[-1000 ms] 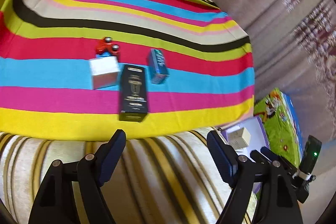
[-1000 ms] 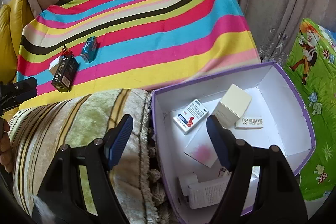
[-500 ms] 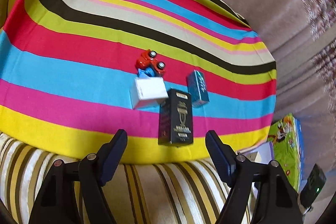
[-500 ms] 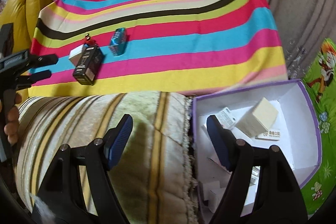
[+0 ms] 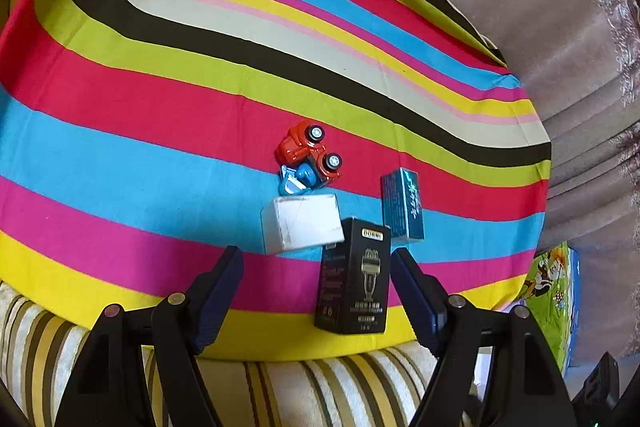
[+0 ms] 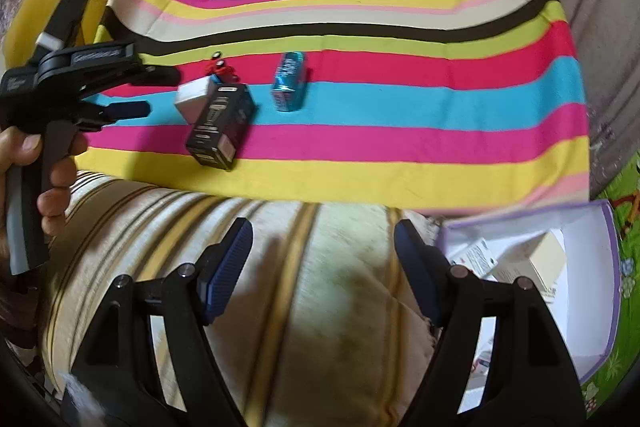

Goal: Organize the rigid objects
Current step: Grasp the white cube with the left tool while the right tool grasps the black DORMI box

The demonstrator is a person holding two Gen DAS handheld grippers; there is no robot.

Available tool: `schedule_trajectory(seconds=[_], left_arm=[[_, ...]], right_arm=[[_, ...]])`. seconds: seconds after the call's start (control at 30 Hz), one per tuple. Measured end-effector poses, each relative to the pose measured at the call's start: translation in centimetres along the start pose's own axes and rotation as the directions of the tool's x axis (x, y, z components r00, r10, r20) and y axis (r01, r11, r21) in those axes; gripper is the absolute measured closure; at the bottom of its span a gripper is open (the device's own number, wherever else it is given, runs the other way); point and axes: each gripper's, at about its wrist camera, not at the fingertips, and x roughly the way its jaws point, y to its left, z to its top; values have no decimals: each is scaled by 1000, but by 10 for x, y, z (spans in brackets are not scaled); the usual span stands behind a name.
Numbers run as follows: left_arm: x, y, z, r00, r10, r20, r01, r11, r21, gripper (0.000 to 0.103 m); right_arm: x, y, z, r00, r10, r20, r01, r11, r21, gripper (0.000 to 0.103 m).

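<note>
Cardboard box, black and tall (image 5: pixel 354 275), lying flat on striped cloth of many colours (image 5: pixel 160 107), near its yellow front edge. Touching at its far left corner a white square box (image 5: pixel 302 223); just beyond that, resting on its side, a small red toy car (image 5: pixel 308 151) with a blue part. Standing just right of the black box, a teal carton (image 5: pixel 402 205). Hovering close over the black box with the left gripper (image 5: pixel 316 255), released and gripping nothing. Hanging above a beige striped sofa cushion (image 6: pixel 320 307) with the right gripper (image 6: pixel 322 227), also released and empty. Sitting at the right of the cushion, a white open box with purple rim (image 6: pixel 614 267), holding several small cartons.
</note>
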Motion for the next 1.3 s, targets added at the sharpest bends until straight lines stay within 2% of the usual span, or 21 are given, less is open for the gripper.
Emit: schedule_trajectory(seconds=[0.5,0.67,0.83,1.07,1.17,1.23,1.3], left_arm=[[27,7,13,998,37,-44,-38,999,-33,27],[37,10,12,996,58,-71,-59,998,-17,37],[39,11,12,997,52,-63,-52,999,2,37],[42,12,20,997,27,-76,-29,999,-21,37],[44,12,24,997,31,-77,-33,999,-23,37],[47,12,25,995,61,-76,-62,998,-9,37],[49,15,23,995,50,-90,-52,999,-13,40]], right_arm=[[31,55,29,995,74,-59,-79,994,-82,27],[45,64,37,993,87,-85,-94,992,-80,27],[54,71,42,992,80,-101,-89,992,-88,27],[68,80,52,991,76,-106,-85,993,-76,27],[73,81,58,992,74,-102,-80,995,-54,27],[76,81,60,992,70,-104,-75,996,-47,27],[81,83,62,992,65,-108,-70,997,-45,27]])
